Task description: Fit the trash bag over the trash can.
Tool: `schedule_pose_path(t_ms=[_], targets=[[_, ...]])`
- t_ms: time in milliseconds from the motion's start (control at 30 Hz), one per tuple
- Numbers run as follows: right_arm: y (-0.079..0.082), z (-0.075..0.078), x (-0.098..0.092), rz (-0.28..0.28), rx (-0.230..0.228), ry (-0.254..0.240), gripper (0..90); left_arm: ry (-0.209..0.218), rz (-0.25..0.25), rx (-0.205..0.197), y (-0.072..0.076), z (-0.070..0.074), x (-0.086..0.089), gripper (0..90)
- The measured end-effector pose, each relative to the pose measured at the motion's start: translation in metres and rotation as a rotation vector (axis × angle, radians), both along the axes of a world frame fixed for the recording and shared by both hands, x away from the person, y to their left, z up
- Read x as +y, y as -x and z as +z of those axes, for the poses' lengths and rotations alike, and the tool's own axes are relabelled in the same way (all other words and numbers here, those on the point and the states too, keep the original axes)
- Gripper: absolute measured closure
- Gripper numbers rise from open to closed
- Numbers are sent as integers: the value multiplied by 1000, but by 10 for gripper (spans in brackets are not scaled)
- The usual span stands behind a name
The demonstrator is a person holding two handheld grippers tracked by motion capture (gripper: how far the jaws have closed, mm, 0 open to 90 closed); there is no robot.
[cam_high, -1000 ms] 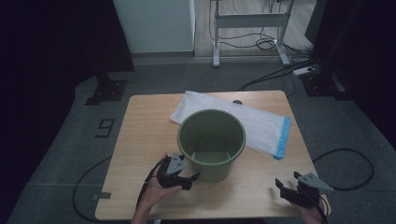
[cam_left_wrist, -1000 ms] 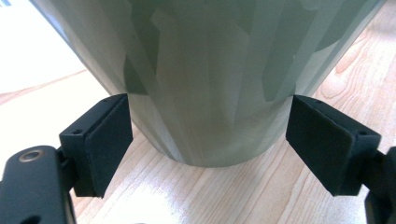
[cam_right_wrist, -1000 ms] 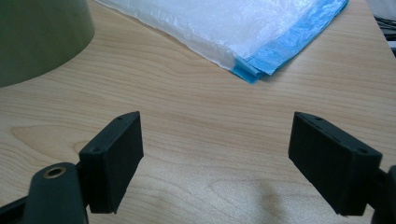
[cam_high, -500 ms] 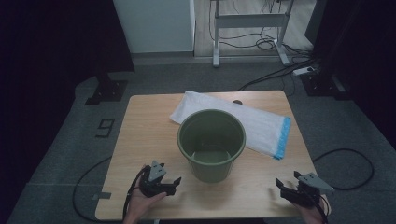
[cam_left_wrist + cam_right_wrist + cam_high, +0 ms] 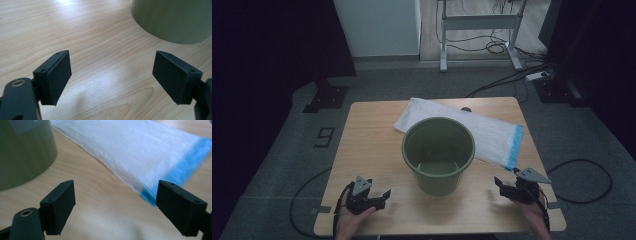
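A green bucket is seen upright near the middle of the wooden bench, its mouth open. Behind it and to its right a white bag with a blue edge is laid flat, its near edge just beside the bucket's far side. The left gripper is held low over the near left part of the bench, apart from the bucket, and its jaws are spread with nothing between them; in the left gripper view the bucket's wall is seen beyond them at the far right. The right gripper is held over the near right corner, jaws likewise spread and empty, with the bag's blue edge seen just beyond them.
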State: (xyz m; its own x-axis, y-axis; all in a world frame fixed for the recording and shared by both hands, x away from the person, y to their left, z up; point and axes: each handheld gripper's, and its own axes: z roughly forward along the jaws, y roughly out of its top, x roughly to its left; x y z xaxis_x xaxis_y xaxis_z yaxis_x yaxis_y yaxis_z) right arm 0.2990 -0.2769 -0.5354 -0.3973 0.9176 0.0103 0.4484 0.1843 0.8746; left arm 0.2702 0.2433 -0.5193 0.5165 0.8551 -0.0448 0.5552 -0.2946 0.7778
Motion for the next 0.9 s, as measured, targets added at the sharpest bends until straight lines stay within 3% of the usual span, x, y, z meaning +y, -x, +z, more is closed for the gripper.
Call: schedule_pose_path(t_ms=[133,333,467,533,633,767,833,900], targets=[[-15,3,4,17,4,6,176,-6,18,-4,1,-4,5,161],[-56,-5,17,3,88,58,211,-31,6,-8,0,-7,3,163],[-68,-6,23,5,113,70,242,-44,-2,-1,-1,-9,1,165],[-81,-10,29,23,160,91,244,-56,-9,6,-2,-12,-1,165],[-88,-12,32,21,171,102,252,-64,-16,8,-2,-13,-1,165],[-97,-14,39,29,199,138,346,-65,-12,9,-1,-14,0,168],[-98,-15,39,32,191,112,455,-66,-9,9,-1,-15,0,176],[-99,-15,39,38,190,104,497,-70,-11,12,0,-17,0,178]])
